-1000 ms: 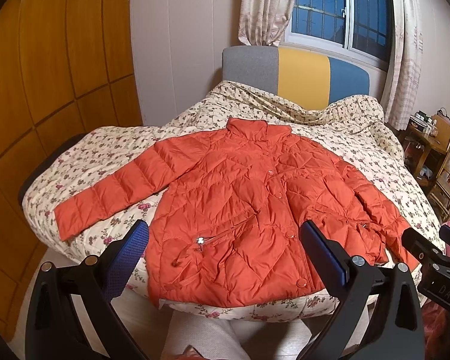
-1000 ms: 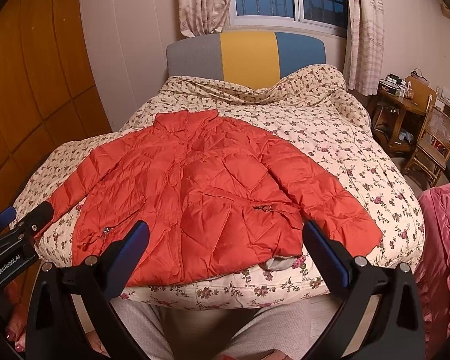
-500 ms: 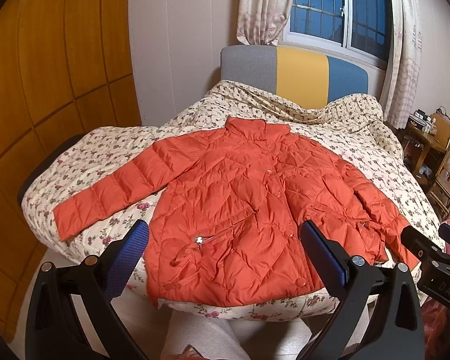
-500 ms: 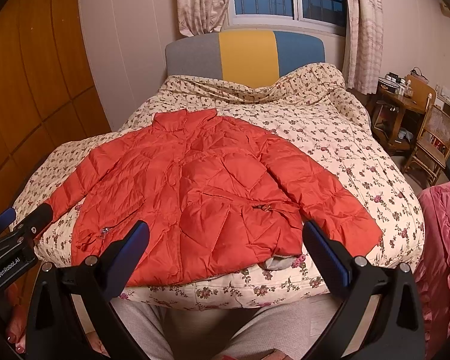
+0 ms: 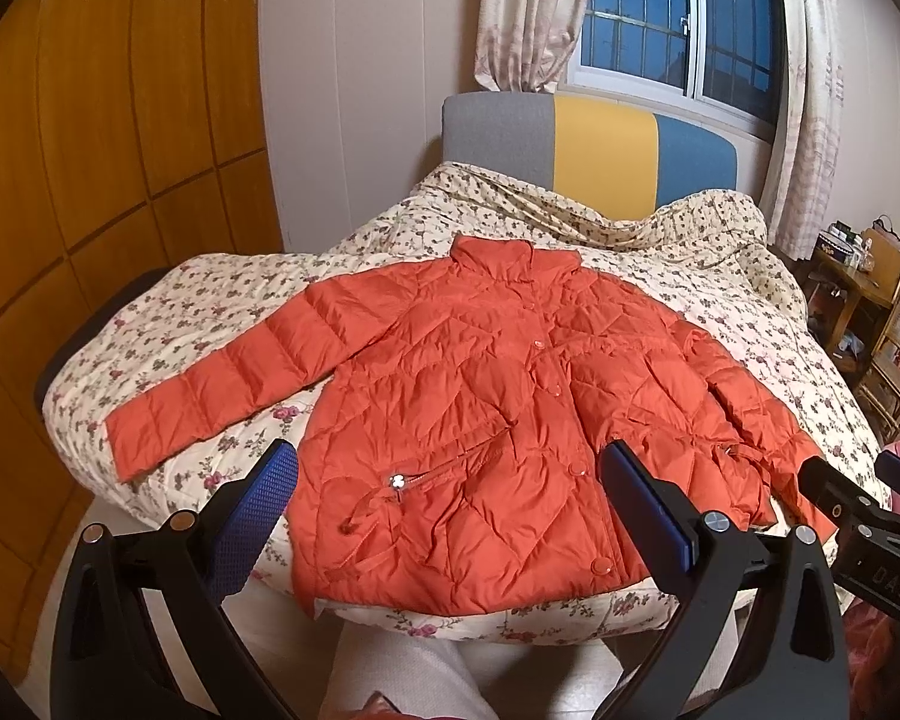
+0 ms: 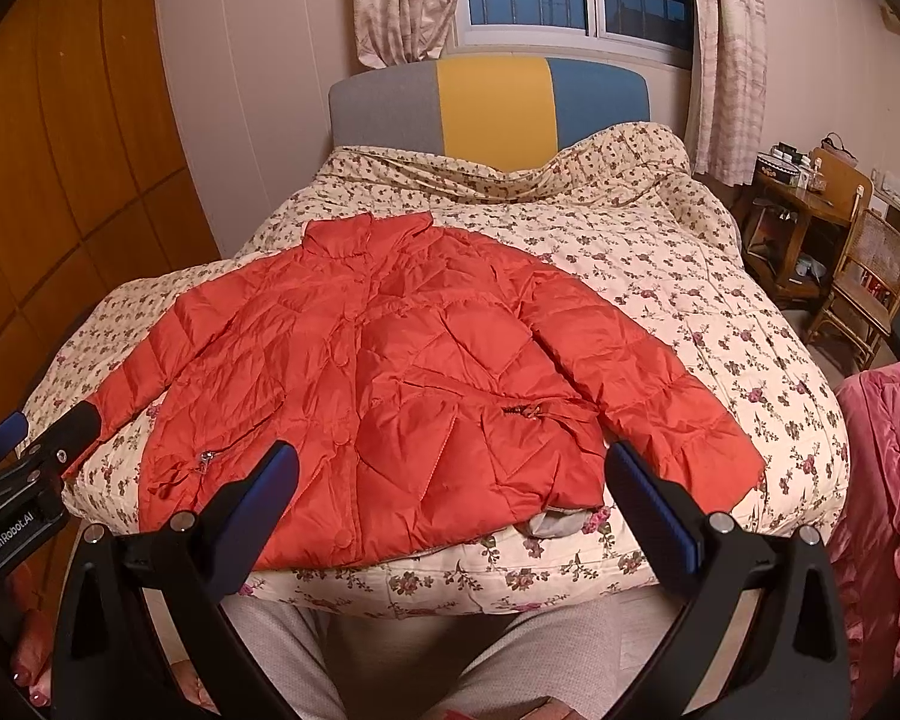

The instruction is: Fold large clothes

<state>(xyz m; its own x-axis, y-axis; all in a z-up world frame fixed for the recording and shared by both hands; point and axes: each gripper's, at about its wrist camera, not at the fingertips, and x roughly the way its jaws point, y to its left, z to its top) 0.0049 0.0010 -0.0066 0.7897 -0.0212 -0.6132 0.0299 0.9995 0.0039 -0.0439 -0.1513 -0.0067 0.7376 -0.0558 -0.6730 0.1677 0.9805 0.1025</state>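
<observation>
You are at the very start of the fold: nothing is gripped and no part of the jacket [image 5: 480, 420] is turned over yet. Both tongs hang above the foot of the bed [image 6: 720, 276], clear of the cloth. The left tongs [image 5: 450, 492] stand spread wide, blue pads apart, with nothing between them. The right tongs [image 6: 450, 480] are spread the same way and also hold nothing.

The jacket is orange, quilted and puffy, lying face up on the flowered quilt, collar toward the headboard [image 6: 492, 102], hem at the near edge of the bed. It is snapped shut down the front. The left sleeve [image 5: 210, 390] stretches out flat toward the bed's left side. The right sleeve [image 6: 648, 384] slants down beside the body, its cuff near the bed's edge. A bit of grey lining shows under the hem on the right.

Your next move is likely to be a sleeve: lower one set of tongs to a cuff, pinch it, and carry it across the chest. The slippery padded shell will probably spring back, so take a firm bite.
</observation>
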